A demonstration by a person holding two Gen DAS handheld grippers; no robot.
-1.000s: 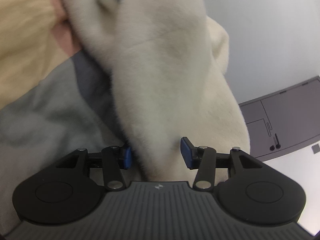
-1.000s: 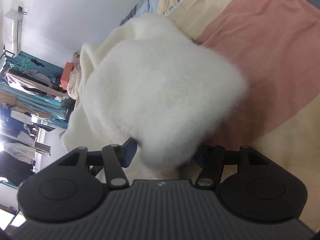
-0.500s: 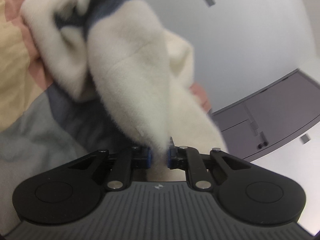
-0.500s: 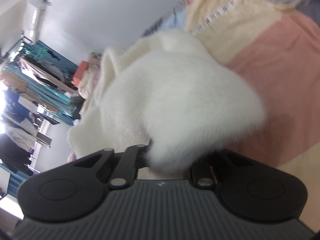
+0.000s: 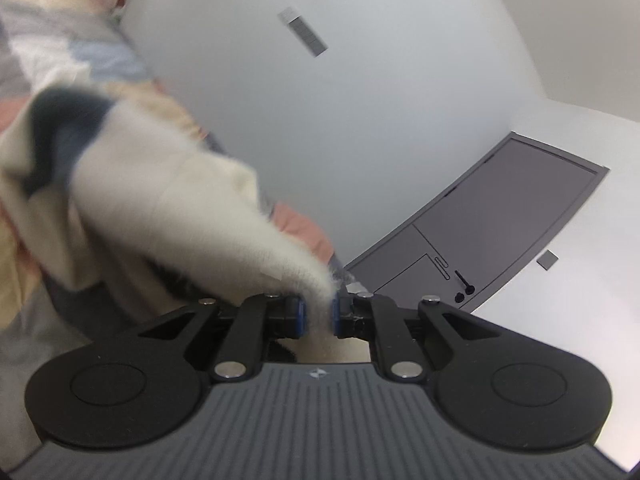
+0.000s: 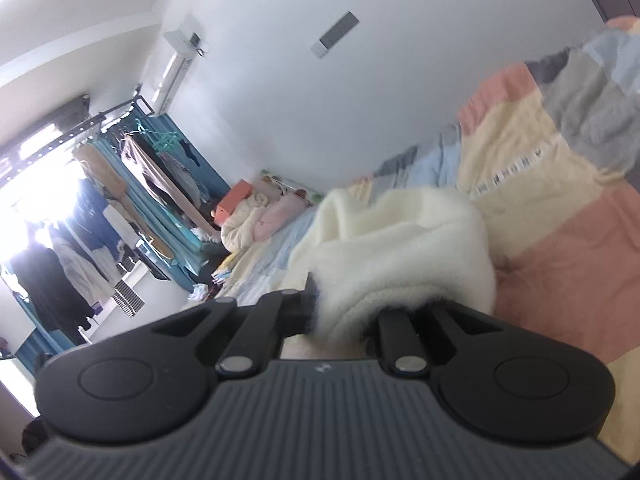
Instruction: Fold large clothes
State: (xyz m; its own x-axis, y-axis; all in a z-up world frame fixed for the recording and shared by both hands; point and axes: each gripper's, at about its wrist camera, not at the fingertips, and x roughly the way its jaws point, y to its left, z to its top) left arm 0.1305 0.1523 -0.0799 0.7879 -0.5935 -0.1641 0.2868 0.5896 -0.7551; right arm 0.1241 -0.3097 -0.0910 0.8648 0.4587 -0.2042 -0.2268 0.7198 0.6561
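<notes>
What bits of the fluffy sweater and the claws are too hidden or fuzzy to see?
- Left wrist view: the sweater is motion-blurred and cut off by the left edge; its shape is unclear.
- Right wrist view: fluff covers the right claw pads.
- Neither view shows the whole sweater.

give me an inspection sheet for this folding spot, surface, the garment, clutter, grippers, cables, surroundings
Surface: patchwork bedspread in pink, yellow, grey and blue.
Job's things: cream fleece garment, one end in each gripper, bunched between.
Clutter: pile of soft items at the bed's far end.
Grippers: left gripper and right gripper both shut on the garment.
Cables: nothing seen.
Surroundings: white wall, grey door, clothes rack, air conditioner.
</notes>
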